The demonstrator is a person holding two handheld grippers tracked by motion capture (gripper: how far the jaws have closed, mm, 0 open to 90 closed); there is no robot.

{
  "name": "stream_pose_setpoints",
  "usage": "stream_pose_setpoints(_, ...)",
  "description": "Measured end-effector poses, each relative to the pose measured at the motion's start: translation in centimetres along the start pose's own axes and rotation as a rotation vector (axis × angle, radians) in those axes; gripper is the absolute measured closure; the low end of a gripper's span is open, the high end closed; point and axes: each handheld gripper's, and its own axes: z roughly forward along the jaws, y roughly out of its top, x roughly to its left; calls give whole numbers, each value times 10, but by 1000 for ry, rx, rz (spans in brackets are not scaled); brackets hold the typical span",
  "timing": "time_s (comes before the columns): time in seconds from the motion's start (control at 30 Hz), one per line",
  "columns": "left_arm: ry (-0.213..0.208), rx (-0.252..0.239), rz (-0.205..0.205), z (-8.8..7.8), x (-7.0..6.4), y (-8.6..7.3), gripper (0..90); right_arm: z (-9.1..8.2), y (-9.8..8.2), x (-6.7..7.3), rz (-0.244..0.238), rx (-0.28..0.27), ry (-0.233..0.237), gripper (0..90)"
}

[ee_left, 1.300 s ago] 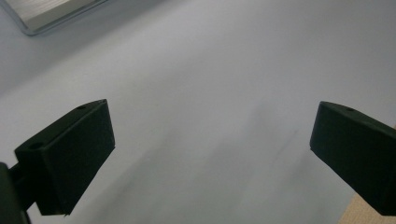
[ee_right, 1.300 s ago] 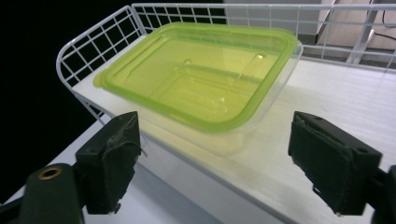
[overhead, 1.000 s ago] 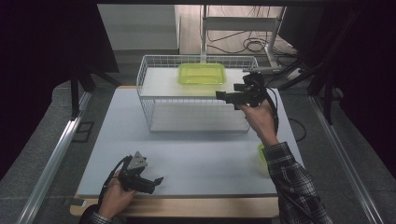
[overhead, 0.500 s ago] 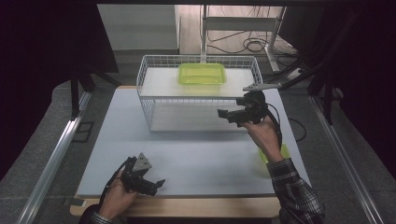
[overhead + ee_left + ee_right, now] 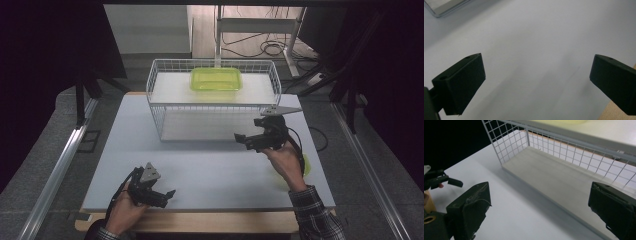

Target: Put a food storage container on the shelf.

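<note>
The right gripper [image 5: 248,140] — jaws spread, empty — has the green tray [image 5: 216,79] beyond it, up on the wire rack [image 5: 159,107]; long axis crosswise.

A pale grey-white bench [image 5: 210,165] on a wooden base carries a white wire rack [image 5: 160,107] at the middle of its far edge; near the right edge lies a yellow-green thing [image 5: 303,165], mostly hidden; the near half is bare of loose things.

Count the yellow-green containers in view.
2: a tray on the wire rack's top shelf, and another piece mostly hidden behind the right hand near the table's right edge.
</note>
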Motion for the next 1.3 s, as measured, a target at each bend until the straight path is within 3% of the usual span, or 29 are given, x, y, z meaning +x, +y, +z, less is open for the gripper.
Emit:
stream_pose_setpoints(0.37, 4, -16, 6, -2, 0, 0, 4, -3, -29, 11, -26, 23, -45, 15)
stream_pose_setpoints(0.47, 8, -15, 10, -2, 0, 0, 3, -4, -38, 13, -38, 19, -76, 0)
stream_pose_setpoints(0.77, 15, -24, 15, -2, -1, 0, 2, -3, -65, 19, -36, 26, -57, 3)
stream_pose_setpoints(1.0, 17, -20, 17, -2, -1, -1, 6, -2, -83, 24, -46, 32, -84, 6)
stream_pose_setpoints(1.3, 18, -12, 28, 0, -2, -1, 9, 8, -104, 32, -57, 63, -79, 9)
